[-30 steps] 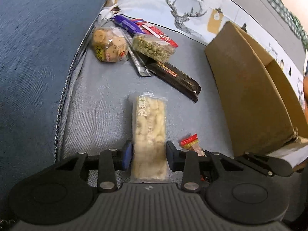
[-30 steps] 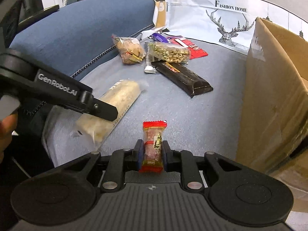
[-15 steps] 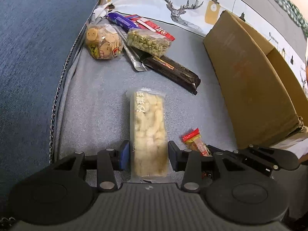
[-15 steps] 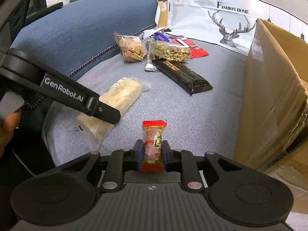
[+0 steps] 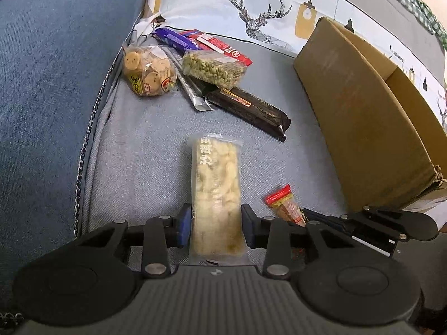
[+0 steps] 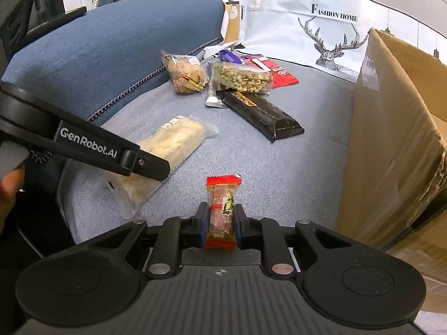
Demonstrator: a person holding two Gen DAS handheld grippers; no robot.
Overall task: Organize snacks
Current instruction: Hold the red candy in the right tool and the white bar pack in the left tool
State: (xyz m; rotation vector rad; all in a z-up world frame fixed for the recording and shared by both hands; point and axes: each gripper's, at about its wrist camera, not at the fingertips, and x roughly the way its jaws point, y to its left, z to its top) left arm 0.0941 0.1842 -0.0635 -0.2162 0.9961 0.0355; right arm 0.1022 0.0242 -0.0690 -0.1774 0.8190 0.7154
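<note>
My left gripper (image 5: 216, 224) is shut on a long clear pack of pale puffed-rice snack (image 5: 216, 192), which also shows in the right wrist view (image 6: 170, 145). My right gripper (image 6: 220, 224) is shut on a small red-ended candy (image 6: 222, 209), seen in the left wrist view (image 5: 285, 205) too. Both are held low over the grey sofa seat (image 5: 145, 145). An open cardboard box (image 5: 363, 117) stands to the right, also in the right wrist view (image 6: 391, 128).
Further back lie a biscuit bag (image 5: 148, 74), a green-pea pack (image 5: 213, 68), a long black bar (image 5: 251, 109), a silver stick (image 5: 190, 89), and purple (image 5: 174, 39) and red (image 5: 220, 46) packets. A deer-print cushion (image 5: 251, 8) lines the back; a blue armrest (image 5: 50, 69) is left.
Both grippers have drawn back and up a little from the snack pile, each keeping its snack. The view of the seat has widened.
</note>
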